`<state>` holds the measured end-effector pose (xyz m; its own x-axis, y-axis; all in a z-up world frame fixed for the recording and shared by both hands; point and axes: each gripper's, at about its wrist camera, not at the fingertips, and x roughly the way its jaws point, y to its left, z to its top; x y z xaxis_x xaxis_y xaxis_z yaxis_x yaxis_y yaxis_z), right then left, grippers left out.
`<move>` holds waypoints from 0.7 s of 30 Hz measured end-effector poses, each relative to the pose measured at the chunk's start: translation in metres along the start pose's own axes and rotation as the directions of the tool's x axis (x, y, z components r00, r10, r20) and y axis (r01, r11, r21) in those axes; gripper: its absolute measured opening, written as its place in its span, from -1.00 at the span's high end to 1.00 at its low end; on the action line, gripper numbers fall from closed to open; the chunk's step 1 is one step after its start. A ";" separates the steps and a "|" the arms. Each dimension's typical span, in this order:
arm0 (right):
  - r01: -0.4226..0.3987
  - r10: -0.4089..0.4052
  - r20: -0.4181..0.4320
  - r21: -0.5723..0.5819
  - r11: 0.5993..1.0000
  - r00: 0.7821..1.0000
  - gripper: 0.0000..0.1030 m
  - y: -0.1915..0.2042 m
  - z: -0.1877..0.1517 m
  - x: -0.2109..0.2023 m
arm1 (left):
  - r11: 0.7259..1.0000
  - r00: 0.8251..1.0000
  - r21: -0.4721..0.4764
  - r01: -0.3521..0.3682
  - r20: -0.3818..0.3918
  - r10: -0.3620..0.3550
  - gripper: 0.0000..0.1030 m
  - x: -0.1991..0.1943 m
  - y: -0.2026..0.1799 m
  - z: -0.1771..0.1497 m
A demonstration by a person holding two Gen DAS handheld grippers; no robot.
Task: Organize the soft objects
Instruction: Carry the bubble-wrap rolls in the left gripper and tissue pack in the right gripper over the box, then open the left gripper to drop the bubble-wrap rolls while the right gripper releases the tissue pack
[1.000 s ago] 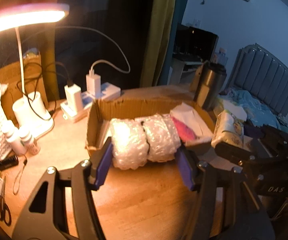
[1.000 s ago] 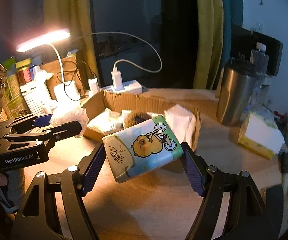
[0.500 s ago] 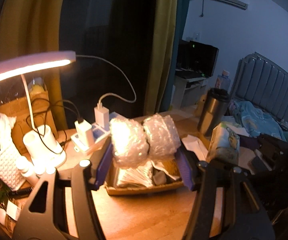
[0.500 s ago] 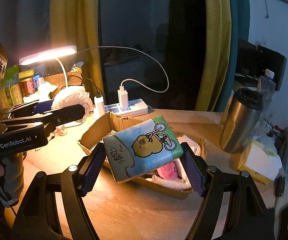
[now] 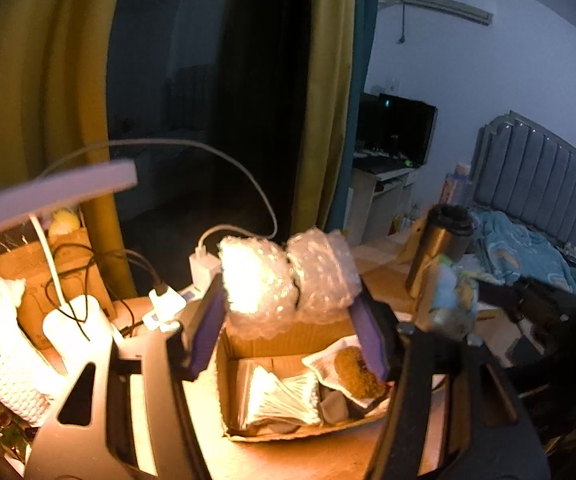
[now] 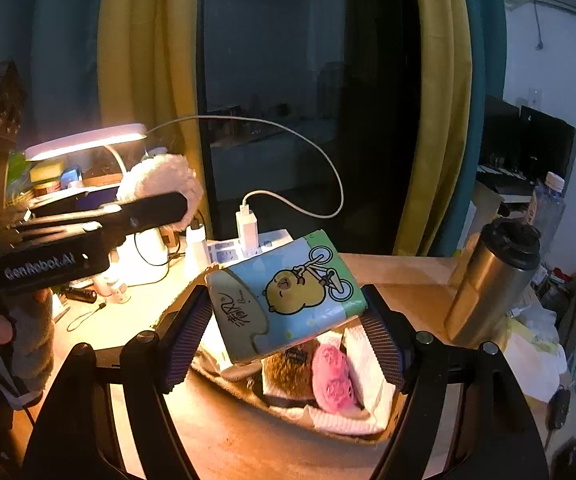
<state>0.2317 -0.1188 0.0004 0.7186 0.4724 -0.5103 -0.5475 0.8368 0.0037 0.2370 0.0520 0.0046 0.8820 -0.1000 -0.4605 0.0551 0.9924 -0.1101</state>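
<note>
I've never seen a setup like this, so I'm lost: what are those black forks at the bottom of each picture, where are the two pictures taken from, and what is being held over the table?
There is no robot here. A person holds a two-fingered clamp in each hand, and each clamp carries a camera looking forward along its fingers, so the black forks are the clamps themselves.

The left clamp's picture shows the left gripper squeezing a bubble wrap roll. The right clamp's picture shows the right gripper squeezing a tissue pack printed with a cartoon animal on a bicycle.

Both are held above an open cardboard box on a wooden table; the box already contains several soft things. Also on the table are a lit desk lamp, a power strip and a steel tumbler.
</note>
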 end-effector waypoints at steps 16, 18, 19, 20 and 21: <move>-0.019 0.024 -0.077 0.058 0.998 0.997 -0.51 -0.030 -0.013 0.053 | 1.000 0.976 -0.031 -0.006 -0.219 -0.001 -0.20 0.097 0.014 -0.042; -0.020 0.025 -0.086 0.065 0.998 0.996 -0.51 -0.033 -0.016 0.057 | 1.000 0.970 -0.022 -0.010 -0.244 0.004 -0.28 0.104 0.014 -0.048; -0.019 0.025 -0.091 0.068 0.997 0.996 -0.51 -0.034 -0.016 0.060 | 1.000 0.969 -0.020 -0.013 -0.247 0.008 -0.35 0.105 0.013 -0.049; -0.020 0.026 -0.097 0.069 0.997 0.995 -0.51 -0.035 -0.017 0.062 | 1.000 0.970 -0.019 -0.016 -0.244 0.010 -0.56 0.105 0.013 -0.050; -0.021 0.028 -0.099 0.072 0.997 0.995 -0.51 -0.036 -0.018 0.063 | 1.000 0.971 -0.021 -0.016 -0.237 0.010 -0.68 0.103 0.014 -0.050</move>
<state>0.2887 -0.1239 -0.0476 0.6569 0.4664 -0.5925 -0.5303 0.8443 0.0766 0.3051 0.0518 -0.0888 0.7464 -0.1042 -0.6573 0.0312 0.9921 -0.1218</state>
